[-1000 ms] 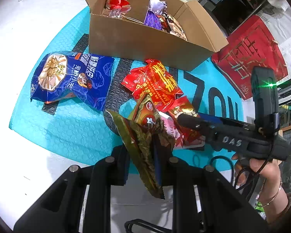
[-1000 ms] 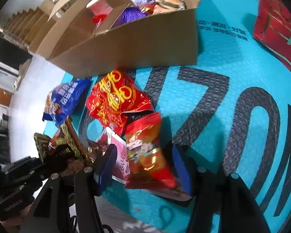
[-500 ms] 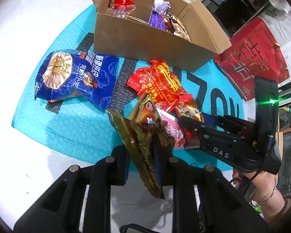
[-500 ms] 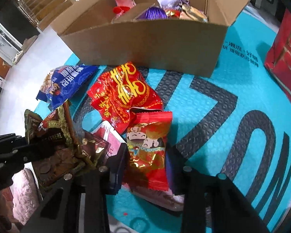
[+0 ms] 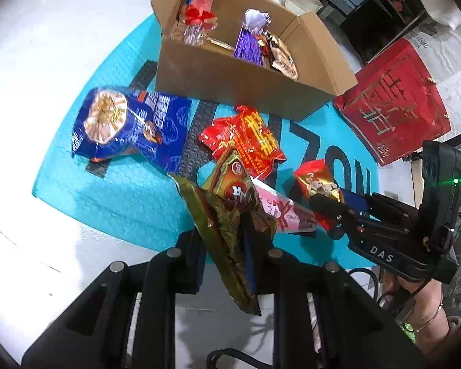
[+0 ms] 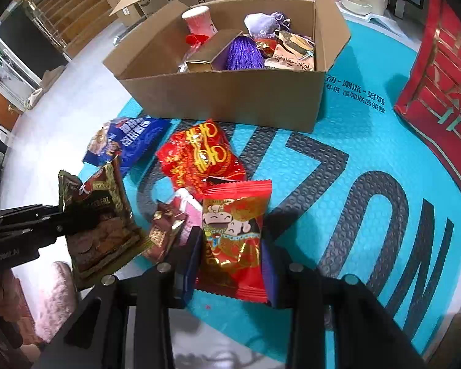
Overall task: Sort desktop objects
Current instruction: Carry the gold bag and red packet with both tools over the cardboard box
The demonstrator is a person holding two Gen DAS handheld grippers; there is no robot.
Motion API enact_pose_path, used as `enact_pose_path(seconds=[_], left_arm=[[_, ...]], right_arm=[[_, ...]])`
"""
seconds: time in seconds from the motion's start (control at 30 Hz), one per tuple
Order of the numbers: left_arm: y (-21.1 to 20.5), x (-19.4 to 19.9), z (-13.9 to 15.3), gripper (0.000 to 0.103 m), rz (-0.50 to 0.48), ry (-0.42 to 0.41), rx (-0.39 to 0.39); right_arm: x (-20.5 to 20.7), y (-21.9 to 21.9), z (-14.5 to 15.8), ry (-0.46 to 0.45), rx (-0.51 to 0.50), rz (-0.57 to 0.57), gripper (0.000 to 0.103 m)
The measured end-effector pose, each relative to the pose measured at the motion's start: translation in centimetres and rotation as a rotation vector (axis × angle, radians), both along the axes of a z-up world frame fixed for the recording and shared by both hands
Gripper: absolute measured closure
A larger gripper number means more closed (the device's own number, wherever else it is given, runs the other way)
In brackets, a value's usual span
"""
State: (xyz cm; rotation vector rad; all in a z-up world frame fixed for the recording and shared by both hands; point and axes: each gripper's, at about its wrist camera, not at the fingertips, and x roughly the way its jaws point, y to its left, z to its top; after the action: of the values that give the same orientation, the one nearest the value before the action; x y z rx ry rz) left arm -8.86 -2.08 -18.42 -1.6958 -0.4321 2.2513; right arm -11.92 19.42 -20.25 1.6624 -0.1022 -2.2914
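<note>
My left gripper (image 5: 227, 240) is shut on a gold and brown snack packet (image 5: 227, 215), held edge-up above the mat; that packet (image 6: 98, 224) shows at the left of the right wrist view. My right gripper (image 6: 232, 252) is shut on a red packet with a cartoon figure (image 6: 235, 233), lifted clear of the mat, and that red packet (image 5: 318, 184) also shows in the left wrist view. On the mat lie a red and gold packet (image 5: 246, 141), a blue snack bag (image 5: 126, 126) and a pink packet (image 5: 282, 212). Behind them stands the open cardboard box (image 6: 230, 98).
The box holds a red and white cup (image 6: 199, 23), a purple tassel (image 6: 242, 53) and several wrapped items. A red gift bag (image 5: 396, 107) lies at the right of the teal mat (image 6: 368, 160). More cartons and bowls stand behind the box. A person's hand (image 5: 427, 307) holds the right gripper.
My right gripper closed on the red cartoon packet and lifted it off the mat. The left gripper kept its packet and stayed almost still.
</note>
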Motion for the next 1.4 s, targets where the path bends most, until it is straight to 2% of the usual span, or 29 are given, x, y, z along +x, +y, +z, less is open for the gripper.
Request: enact_pose_path(seconds=[0.17,0.3,0.63,0.97,1.17,1.4], left_arm=[[-0.3,-0.2,1.8,0.084,-0.01,0.031,-0.019],[-0.8,-0.8,3.0,0.084,0.016,0.023,-0.003],[-0.4,-3.2,5.9,0.084,-0.004,0.074,-0.005],[0.5,-9.6,7.2,0.084,-0.023,0.142,0.008],[0.6,-13.8,6.5,0.084,-0.033,0.154,0.016],[0.7,-18.6,5.0,0.084,-0.043,0.169,-0.022]], right_arm=[[0.7,-0.6,1.4,0.002,-0.027,0.0,0.067],[0.8,-0.8,3.0,0.013,-0.036,0.014,0.067],[-0.8,-1.2,6.5,0.063,-0.071,0.037,0.067],[-6.0,-0.6,7.6,0.107,-0.095,0.015,0.067],[-10.2,-0.6,7.2,0.118,-0.119,-0.003,0.067],[-14.7,-1.2,6.3,0.127,-0.112,-0.013,0.067]])
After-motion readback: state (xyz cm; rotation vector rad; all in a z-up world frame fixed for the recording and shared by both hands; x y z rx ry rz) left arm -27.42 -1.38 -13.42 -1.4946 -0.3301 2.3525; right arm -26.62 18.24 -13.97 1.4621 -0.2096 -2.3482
